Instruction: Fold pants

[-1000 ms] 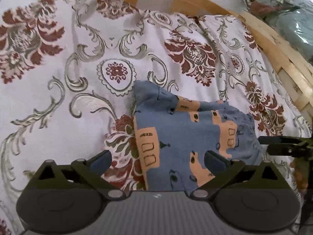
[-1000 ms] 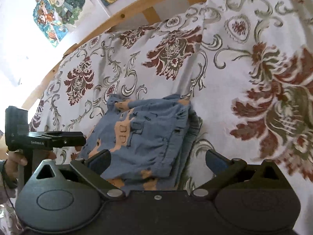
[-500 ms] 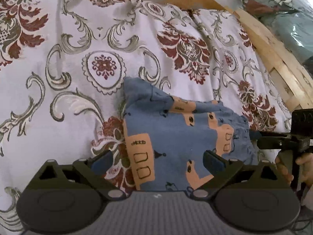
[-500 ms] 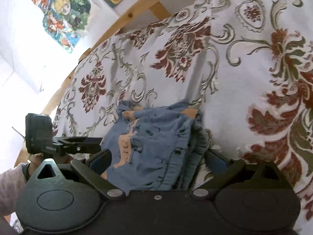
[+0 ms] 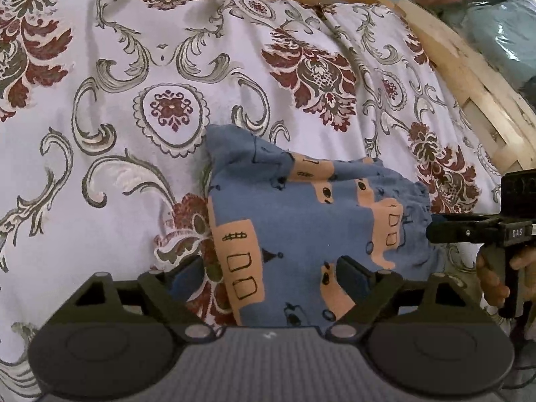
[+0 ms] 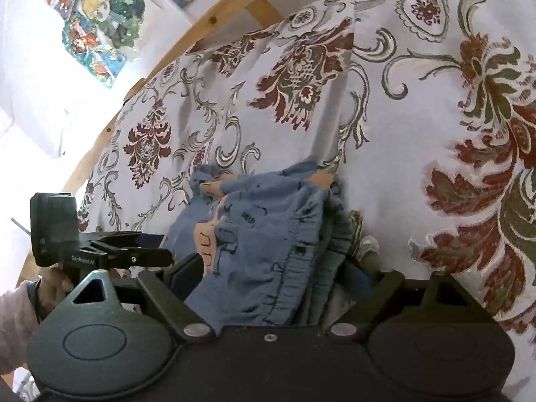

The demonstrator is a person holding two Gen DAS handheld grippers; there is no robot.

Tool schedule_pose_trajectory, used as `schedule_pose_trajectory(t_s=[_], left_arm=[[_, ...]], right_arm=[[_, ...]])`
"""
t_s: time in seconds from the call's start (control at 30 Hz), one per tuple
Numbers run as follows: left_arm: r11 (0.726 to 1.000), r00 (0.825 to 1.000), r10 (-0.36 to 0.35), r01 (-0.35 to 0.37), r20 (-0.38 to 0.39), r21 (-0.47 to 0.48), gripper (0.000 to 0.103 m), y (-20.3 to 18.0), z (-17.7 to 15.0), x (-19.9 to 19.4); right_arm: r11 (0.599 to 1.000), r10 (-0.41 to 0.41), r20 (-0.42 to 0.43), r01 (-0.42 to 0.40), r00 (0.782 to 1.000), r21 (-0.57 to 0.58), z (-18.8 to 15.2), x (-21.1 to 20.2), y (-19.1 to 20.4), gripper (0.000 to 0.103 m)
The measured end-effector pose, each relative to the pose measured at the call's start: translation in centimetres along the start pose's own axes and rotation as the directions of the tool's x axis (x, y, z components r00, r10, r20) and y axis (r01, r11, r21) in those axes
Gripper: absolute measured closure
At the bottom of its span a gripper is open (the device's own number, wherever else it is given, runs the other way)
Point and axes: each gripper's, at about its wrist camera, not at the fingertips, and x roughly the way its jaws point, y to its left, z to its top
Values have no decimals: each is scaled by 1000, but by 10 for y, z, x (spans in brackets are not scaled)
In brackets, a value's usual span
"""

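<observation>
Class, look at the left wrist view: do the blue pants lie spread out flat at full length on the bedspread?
No. The pants sit folded into a small compact bundle on the floral bedspread.

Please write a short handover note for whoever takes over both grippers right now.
Left gripper: open, jaws just closing in around the near left edge of the pants; pads not pressing yet.
Right gripper: open, jaws likewise just closing around the near right edge, by the gathered waistband.
Pants: a compact folded bundle, several layers showing, lying on the bedspread.
Done: the main folds seem made.
Left: probably grip both edges and make a last fold, or lift the bundle away; I cannot tell which.
</observation>
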Motion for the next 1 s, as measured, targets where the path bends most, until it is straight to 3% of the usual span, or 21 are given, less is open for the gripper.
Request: schedule_pose_trajectory(t_s=[0.07,0.17,0.23,0.33,0.6,0.63,0.7,0.8,0.93,1.0], left_arm=[[1000,1000,0,0,-1,3,18,-1,0,1],[1000,1000,-3,3,2,7,28,-2,-1,0],[1000,1000,-1,1,9,17,35,-3,-2,-2],[1000,1000,-6,6,18,29,43,-2,-3,-5],[998,999,-39,39,0,-56,43,7,3,4],[998,1000,-31,31,-2,-52,45,6,3,4],[999,1000,-19,19,-2,-48,51,3,2,3],[999,1000,-6,6,5,-46,58,1,0,0],[999,1000,-2,2,8,-50,65,3,0,-1],[998,1000,-3,3,8,-59,67,4,-1,-1]], right_arm=[[1000,3,3,-3,1000,-5,-2,0,2,17],[1000,-8,6,8,1000,-21,-6,1,6,34],[1000,-6,19,7,1000,-20,-8,-1,6,38],[999,28,37,-30,999,38,-8,-4,-2,37],[1000,0,30,-1,1000,25,-6,6,2,32],[1000,-16,34,15,999,11,-7,7,5,35],[999,-50,43,50,998,-10,-9,5,9,53],[999,-51,57,51,997,-8,-11,1,9,61],[1000,-12,67,11,998,16,-11,-4,5,61],[999,1,60,-3,998,35,-10,-3,2,50]])
